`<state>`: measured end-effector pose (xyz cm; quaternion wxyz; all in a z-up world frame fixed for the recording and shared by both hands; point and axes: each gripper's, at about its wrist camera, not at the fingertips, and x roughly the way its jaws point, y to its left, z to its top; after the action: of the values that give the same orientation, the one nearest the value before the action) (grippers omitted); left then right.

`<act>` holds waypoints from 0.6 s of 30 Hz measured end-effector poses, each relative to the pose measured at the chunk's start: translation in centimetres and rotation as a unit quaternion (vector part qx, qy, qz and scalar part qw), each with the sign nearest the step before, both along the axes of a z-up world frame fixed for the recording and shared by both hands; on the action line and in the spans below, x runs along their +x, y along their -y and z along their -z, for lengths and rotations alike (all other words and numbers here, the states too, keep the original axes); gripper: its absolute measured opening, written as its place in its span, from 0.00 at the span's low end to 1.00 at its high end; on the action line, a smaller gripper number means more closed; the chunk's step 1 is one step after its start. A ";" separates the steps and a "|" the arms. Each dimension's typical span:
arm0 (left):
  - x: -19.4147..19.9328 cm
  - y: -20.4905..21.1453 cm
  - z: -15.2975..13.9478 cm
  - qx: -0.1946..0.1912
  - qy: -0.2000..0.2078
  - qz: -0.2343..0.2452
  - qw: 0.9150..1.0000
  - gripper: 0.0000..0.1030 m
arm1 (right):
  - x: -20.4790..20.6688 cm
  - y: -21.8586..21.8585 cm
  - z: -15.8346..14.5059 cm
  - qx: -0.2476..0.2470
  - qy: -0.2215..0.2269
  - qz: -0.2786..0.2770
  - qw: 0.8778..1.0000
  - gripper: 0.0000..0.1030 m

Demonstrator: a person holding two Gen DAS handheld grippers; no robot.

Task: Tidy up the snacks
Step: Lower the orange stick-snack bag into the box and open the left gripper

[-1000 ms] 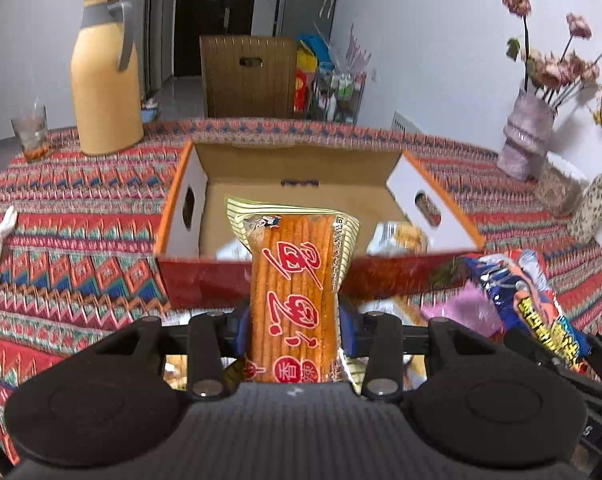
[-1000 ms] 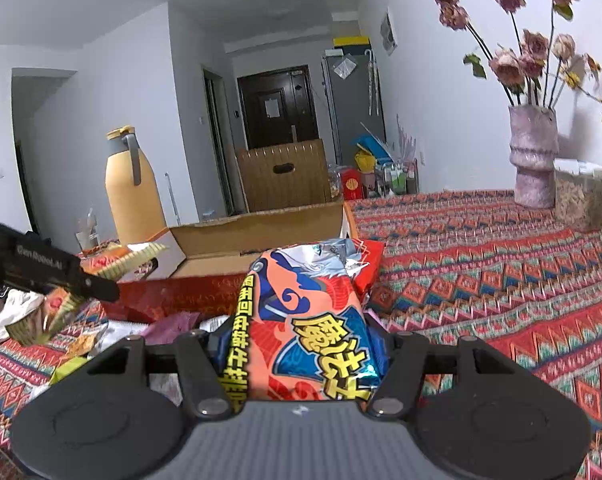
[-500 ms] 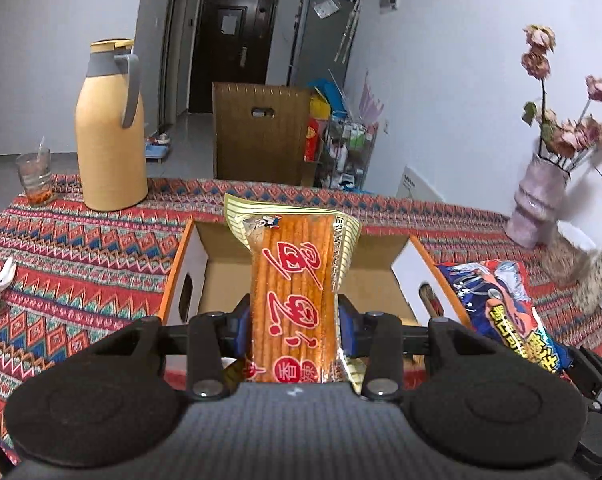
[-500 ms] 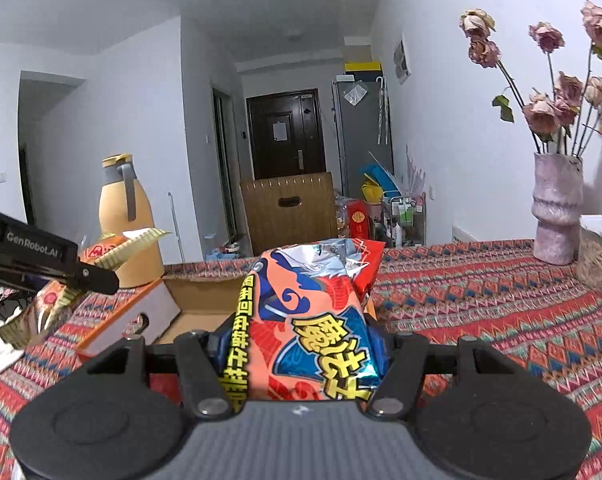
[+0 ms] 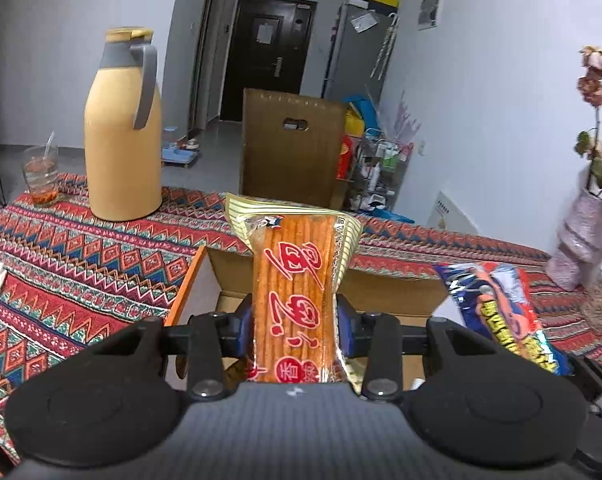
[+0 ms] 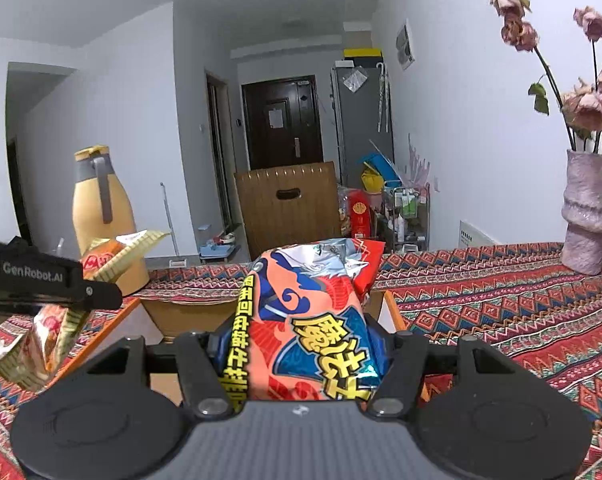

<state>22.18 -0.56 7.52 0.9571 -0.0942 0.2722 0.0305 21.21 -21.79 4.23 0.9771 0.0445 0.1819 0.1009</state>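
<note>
The left gripper (image 5: 295,316) is clamped on an orange stick-snack packet (image 5: 295,280), long axis pointing away from the camera. The right gripper (image 6: 301,350) squeezes a blue-and-orange chip bag (image 6: 313,320), also lengthwise. Both are held over the open cardboard box (image 5: 189,280) on the patterned tablecloth (image 5: 81,264) — bare cloth lies either side of the box. Beyond the box: a yellow jug (image 5: 121,136), a chair (image 5: 291,144), a dark door (image 5: 267,56).
</note>
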 end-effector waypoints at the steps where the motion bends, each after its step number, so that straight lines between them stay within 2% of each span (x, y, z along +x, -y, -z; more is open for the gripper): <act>1: 0.4 -0.2 0.5 0.001 -0.003 -0.002 1.000 0.39 | 0.3 0.0 0.3 -0.002 -0.003 -0.001 1.000 0.59; 8: 2.1 -0.8 3.2 0.000 -0.033 -0.002 0.999 0.39 | 1.4 -0.3 2.2 -0.009 -0.031 -0.001 0.999 0.59; 18: 2.2 -0.6 4.2 0.004 -0.052 0.005 0.999 0.40 | 1.9 -1.2 3.4 -0.018 -0.050 -0.004 0.999 0.59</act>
<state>24.40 0.00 3.28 0.9424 -0.0872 0.3215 0.0316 23.10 -20.59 0.81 0.9670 0.0307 0.2327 0.0991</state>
